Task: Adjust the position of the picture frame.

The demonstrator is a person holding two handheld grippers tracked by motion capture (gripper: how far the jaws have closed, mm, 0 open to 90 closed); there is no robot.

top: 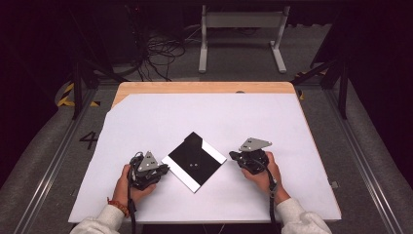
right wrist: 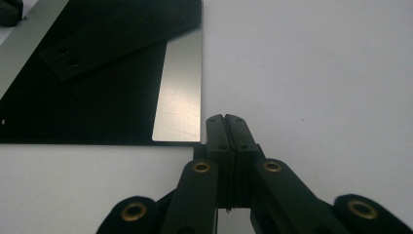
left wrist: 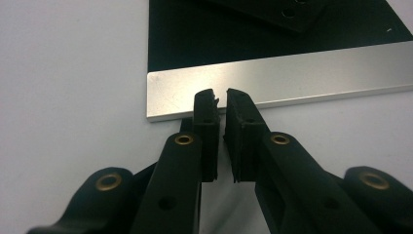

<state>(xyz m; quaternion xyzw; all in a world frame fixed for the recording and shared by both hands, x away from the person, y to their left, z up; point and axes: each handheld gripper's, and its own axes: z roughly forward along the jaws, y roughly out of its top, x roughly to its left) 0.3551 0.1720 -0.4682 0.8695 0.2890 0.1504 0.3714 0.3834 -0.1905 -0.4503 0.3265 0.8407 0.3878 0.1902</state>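
A square black plate [top: 190, 165] lies turned like a diamond on the white sheet [top: 219, 117], with silver strips along two of its edges. A short black bar [top: 193, 144] with two holes rests on its far part. My left gripper [top: 164, 169] sits at the plate's left edge. In the left gripper view its jaws [left wrist: 220, 97] stand almost together with nothing between them, tips at the silver strip [left wrist: 302, 78]. My right gripper [top: 233, 156] is at the plate's right corner. Its jaws [right wrist: 225, 118] are pressed shut and empty, just beside the strip [right wrist: 180, 87].
The sheet covers a wooden table [top: 204, 87] whose far edge shows bare. Beyond it on the floor stand a white frame [top: 242, 29] and a tangle of cables [top: 160, 53]. Metal rails run along both sides of the table.
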